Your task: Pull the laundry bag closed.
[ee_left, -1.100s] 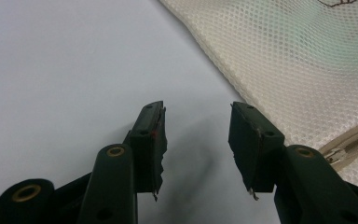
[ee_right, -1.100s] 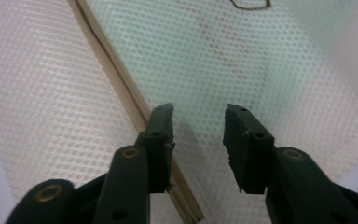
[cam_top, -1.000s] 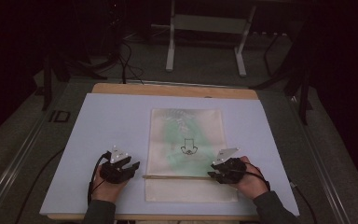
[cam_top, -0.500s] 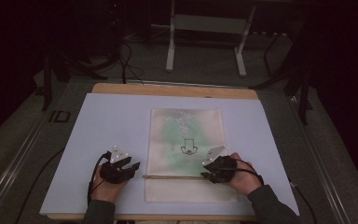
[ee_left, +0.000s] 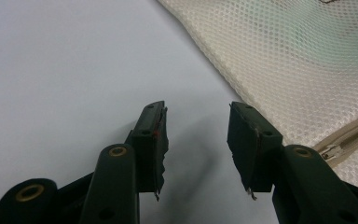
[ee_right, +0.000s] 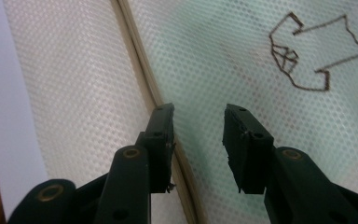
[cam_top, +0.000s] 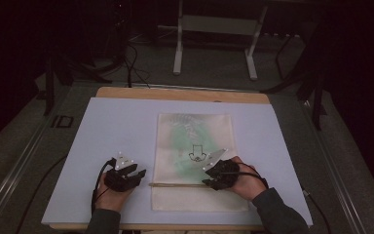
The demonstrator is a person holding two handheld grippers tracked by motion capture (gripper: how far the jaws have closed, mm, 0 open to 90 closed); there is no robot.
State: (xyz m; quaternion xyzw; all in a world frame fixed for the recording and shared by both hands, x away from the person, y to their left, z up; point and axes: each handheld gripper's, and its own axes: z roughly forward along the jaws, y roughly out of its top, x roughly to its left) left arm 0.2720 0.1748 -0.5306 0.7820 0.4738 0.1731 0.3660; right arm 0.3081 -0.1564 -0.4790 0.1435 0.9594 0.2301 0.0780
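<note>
While the cream mesh zip bag (cam_top: 195,163) lies flat mid-table, its tan zipper (ee_right: 142,74) is straddled by the open right gripper (ee_right: 198,116); the open left gripper (ee_left: 198,114) is held beside the bag's left edge.

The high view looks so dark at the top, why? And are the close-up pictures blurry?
In the high view, light falls on the white table and mesh bag, while the floor behind stays dim. In the left gripper view, the jaws are sharp and cast a soft shadow. In the right gripper view, the bag's weave and zipper look crisp.
</note>
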